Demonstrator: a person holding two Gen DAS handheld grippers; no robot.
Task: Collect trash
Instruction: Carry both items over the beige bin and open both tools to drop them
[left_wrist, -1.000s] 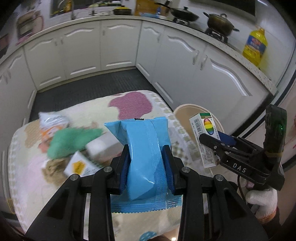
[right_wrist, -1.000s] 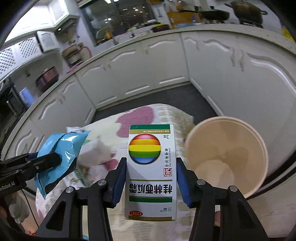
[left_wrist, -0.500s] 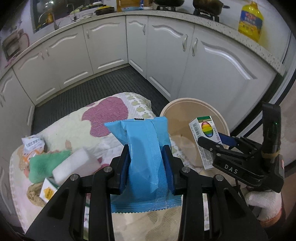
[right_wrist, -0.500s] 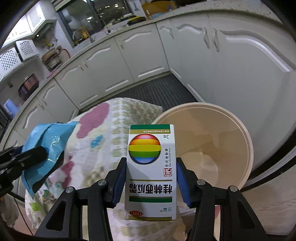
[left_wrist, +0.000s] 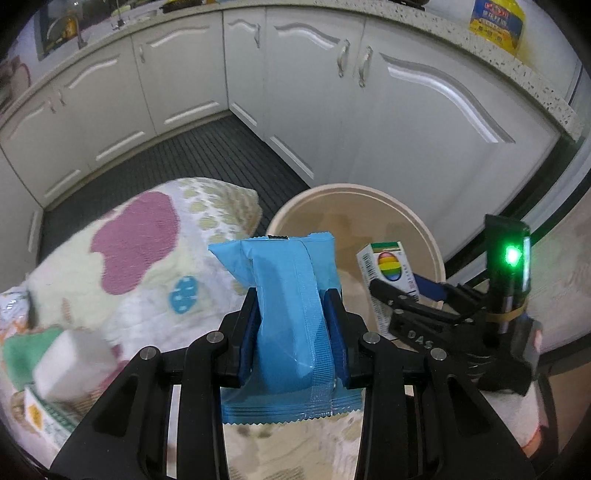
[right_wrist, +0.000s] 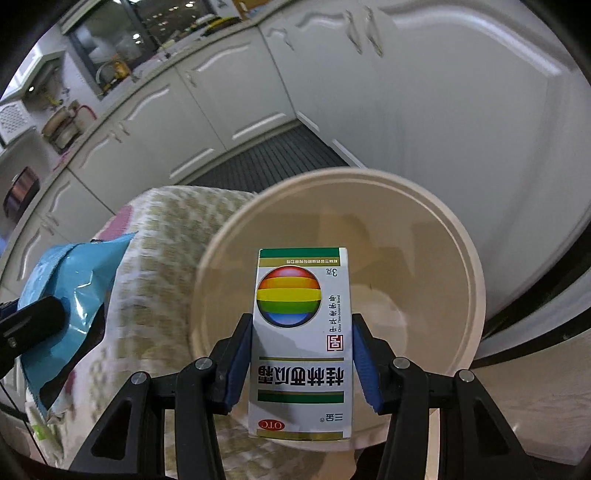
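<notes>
My left gripper (left_wrist: 293, 332) is shut on a blue plastic wrapper (left_wrist: 288, 295), held over the table's right edge. The wrapper also shows in the right wrist view (right_wrist: 74, 280). My right gripper (right_wrist: 301, 354) is shut on a white medicine box (right_wrist: 303, 332) with a rainbow ball print, held over the near rim of a beige round bin (right_wrist: 424, 258). In the left wrist view the box (left_wrist: 388, 269) and right gripper (left_wrist: 410, 291) are in front of the bin (left_wrist: 332, 214). Nothing shows inside the bin.
A table with a patterned cloth (left_wrist: 147, 266) stands left of the bin. A white sponge block (left_wrist: 70, 362), a green cloth (left_wrist: 22, 350) and packets lie on its left part. White kitchen cabinets (left_wrist: 406, 110) surround the dark floor mat (left_wrist: 177, 158).
Both grippers have moved right toward the bin with their loads. The bin is larger in both views, and the medicine box now hangs over its rim.
</notes>
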